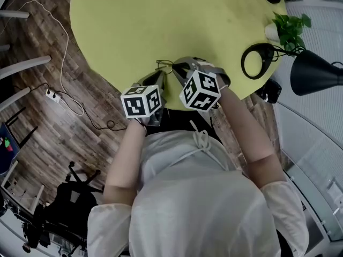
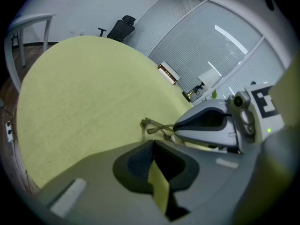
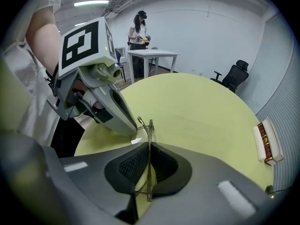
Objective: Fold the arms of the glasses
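Your right gripper (image 3: 147, 172) is squeezed shut on the glasses (image 3: 149, 125). One thin arm of the glasses runs straight up between its two dark pads. The front of the glasses pokes out past the jaws, over the yellow-green table (image 3: 201, 107). I cannot tell if the glasses touch the table or hang just above it.

Your left gripper (image 2: 157, 172) is just beside the glasses, on their left. Its jaws are a little bit apart and nothing is in them. You can see a strip of table through the gap.

The glasses are near the table edge closest to you, right in front of your body. A black lamp (image 1: 316, 71) and a green plant (image 1: 289, 28) are at the right side of the table, well apart from the glasses.
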Motion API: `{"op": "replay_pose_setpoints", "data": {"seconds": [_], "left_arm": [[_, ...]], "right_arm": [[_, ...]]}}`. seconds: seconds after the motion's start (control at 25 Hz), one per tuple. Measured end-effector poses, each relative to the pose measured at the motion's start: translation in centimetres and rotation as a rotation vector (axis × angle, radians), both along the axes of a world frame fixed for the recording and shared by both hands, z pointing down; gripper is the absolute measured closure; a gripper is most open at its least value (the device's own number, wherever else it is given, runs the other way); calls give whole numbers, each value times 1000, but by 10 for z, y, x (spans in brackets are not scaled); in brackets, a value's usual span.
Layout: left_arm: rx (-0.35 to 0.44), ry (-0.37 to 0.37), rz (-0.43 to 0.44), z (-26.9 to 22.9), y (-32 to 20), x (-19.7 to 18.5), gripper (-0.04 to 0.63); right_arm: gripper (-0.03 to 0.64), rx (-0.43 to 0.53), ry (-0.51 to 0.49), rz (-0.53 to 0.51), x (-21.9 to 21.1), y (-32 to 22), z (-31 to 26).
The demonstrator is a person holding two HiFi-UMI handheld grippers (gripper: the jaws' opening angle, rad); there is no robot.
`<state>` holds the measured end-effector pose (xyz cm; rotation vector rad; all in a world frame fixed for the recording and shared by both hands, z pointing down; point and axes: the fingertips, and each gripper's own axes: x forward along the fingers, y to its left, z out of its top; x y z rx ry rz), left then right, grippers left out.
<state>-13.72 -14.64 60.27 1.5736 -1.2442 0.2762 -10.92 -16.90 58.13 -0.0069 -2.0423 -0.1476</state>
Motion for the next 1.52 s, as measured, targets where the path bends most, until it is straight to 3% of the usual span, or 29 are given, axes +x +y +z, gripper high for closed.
{"op": "replay_pose_setpoints", "data": {"seconds": [0.32,0.48,0.68,0.8,0.96,1.24,1.36,1.52], "left_arm": [[-23,-30,11,3,6,-4,591],[-27,-14,24,3,7,-5,591],[9,-77,62,-13,5,-7,589],[65,-86,108,-37,0,2,589],[164,-107,170,-77,-9,10,590],[423,-175,157,-183,-43,0,589],[523,-224,163,-224,-48,0,589],[640,-275,171,-273,-41,4,589]], "right_arm": [[600,-16,19,-1,-4,-1,6],[541,-22,10,25,-6,-2,3],[486,-43,-114,75,-12,-6,-18],[494,-46,-196,160,-5,-14,-40],[618,14,-274,411,22,-24,-68],[618,205,-560,808,64,-38,-170],[618,258,-671,906,78,-42,-211],[619,327,-758,951,94,-34,-250]]}}
